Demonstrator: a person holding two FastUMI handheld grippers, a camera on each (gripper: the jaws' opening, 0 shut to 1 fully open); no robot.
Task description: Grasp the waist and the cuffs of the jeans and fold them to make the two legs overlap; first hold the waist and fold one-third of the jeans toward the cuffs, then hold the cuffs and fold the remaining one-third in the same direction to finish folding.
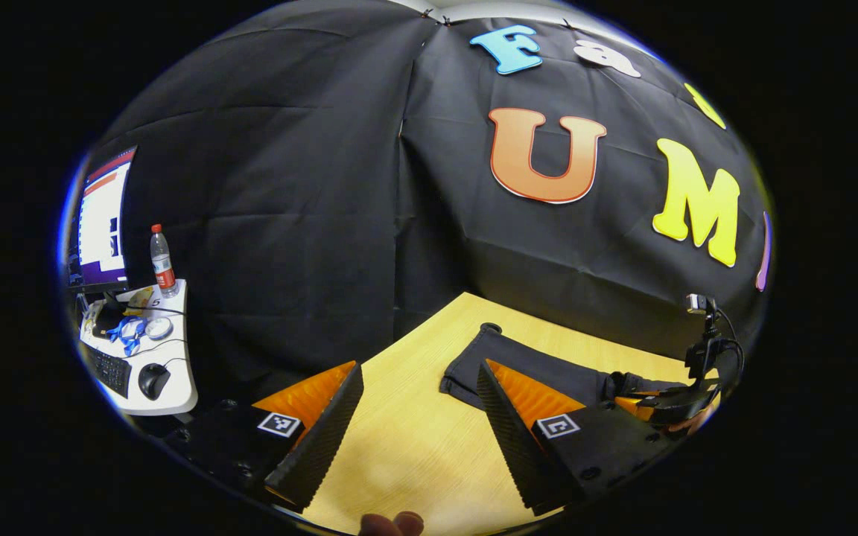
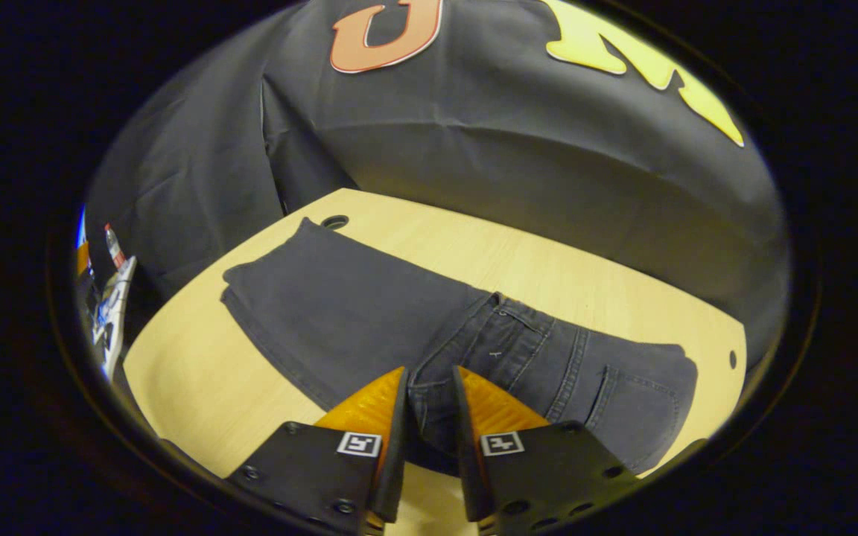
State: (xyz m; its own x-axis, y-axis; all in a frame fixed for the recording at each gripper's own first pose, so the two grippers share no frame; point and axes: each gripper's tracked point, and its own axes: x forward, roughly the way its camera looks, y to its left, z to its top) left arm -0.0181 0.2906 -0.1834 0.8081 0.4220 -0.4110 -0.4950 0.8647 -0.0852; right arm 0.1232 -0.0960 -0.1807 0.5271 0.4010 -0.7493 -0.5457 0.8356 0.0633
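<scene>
Between the right gripper (image 2: 429,394) fingers, jeans (image 2: 369,313) near edge hidden

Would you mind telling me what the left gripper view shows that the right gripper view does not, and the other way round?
Left gripper view alone: the monitor, keyboard and mouse on a white side desk, and the left gripper open above bare tabletop. Right gripper view alone: the waist and back pocket of the jeans, and the right gripper pinching a denim fold between its fingers. Both share: the jeans lying on the wooden table, and a plastic bottle at the left edge.
</scene>
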